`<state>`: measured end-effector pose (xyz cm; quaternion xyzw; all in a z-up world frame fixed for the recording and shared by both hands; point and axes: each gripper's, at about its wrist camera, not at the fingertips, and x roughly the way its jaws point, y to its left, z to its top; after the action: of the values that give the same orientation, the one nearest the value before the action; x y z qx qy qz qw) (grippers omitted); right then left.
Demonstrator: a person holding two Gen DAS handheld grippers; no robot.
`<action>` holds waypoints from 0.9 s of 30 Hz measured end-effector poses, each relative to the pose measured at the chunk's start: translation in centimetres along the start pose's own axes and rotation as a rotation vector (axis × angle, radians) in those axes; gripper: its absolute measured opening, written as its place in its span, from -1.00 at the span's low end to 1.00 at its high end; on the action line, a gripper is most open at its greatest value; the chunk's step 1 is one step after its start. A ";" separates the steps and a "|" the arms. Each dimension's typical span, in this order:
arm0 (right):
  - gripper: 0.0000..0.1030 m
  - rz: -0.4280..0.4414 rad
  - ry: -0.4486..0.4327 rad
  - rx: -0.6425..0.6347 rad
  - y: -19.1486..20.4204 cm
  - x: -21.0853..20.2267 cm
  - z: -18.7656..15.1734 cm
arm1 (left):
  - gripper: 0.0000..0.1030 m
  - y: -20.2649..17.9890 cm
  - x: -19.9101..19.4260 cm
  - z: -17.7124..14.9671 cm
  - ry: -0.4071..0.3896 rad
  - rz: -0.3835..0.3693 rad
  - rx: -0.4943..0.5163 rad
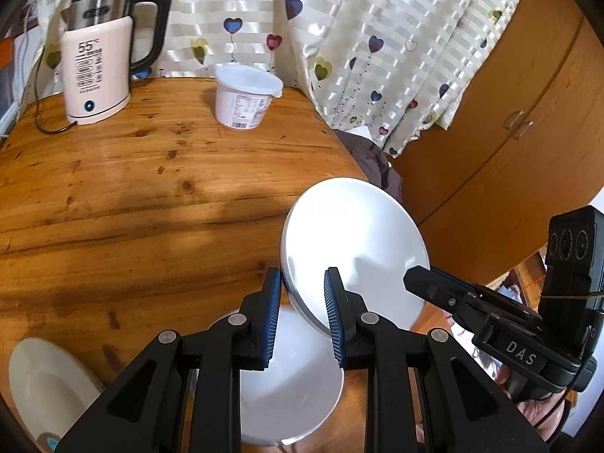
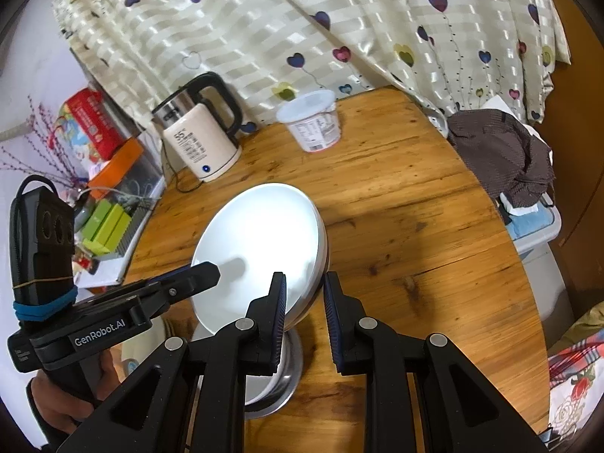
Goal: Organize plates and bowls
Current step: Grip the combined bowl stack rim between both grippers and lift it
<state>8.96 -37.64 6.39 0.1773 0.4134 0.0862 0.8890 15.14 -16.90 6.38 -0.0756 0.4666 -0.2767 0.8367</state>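
Note:
A white bowl with a steel outer shell point(image 1: 355, 249) is tilted on edge above the wooden table, held between both grippers. My left gripper point(image 1: 302, 302) straddles its left rim, jaws close on the rim. My right gripper point(image 2: 304, 302) straddles the opposite rim point(image 2: 321, 264); it also shows in the left wrist view point(image 1: 434, 283). The same bowl point(image 2: 256, 249) shows in the right wrist view. A second white bowl point(image 1: 290, 385) sits on the table under it, its steel shell visible point(image 2: 279, 381). A cream plate point(image 1: 49, 389) lies at the near left.
A pink electric kettle point(image 1: 98, 64) with its cord and a lidded white tub point(image 1: 245, 94) stand at the table's far side. A curtain hangs behind. A brown cloth on a bin point(image 2: 506, 158) and a wooden cabinet point(image 1: 509, 132) are to the right. Boxes point(image 2: 98, 132) clutter the left.

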 end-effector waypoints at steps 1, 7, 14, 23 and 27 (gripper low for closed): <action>-0.62 0.003 0.000 -0.003 0.2 -0.1 -0.1 | -0.53 0.1 -0.3 -0.1 -0.004 0.001 -0.003; -0.62 0.025 0.006 -0.023 1.6 -0.4 -0.7 | -0.53 0.8 -1.7 -1.0 -0.018 0.009 -0.023; -0.62 0.043 0.022 -0.040 2.9 -0.4 -1.9 | -0.53 1.9 -2.5 -2.5 -0.020 0.020 -0.057; -0.62 0.069 0.084 -0.029 3.4 1.0 -4.1 | -0.53 3.1 -2.8 -5.0 0.000 0.052 -0.094; -0.62 0.076 0.106 -0.024 3.3 1.4 -4.8 | -0.53 3.3 -2.9 -5.7 0.006 0.054 -0.104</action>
<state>6.20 -32.97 3.81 0.1776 0.4518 0.1341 0.8639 10.54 -11.81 4.14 -0.1057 0.4848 -0.2298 0.8373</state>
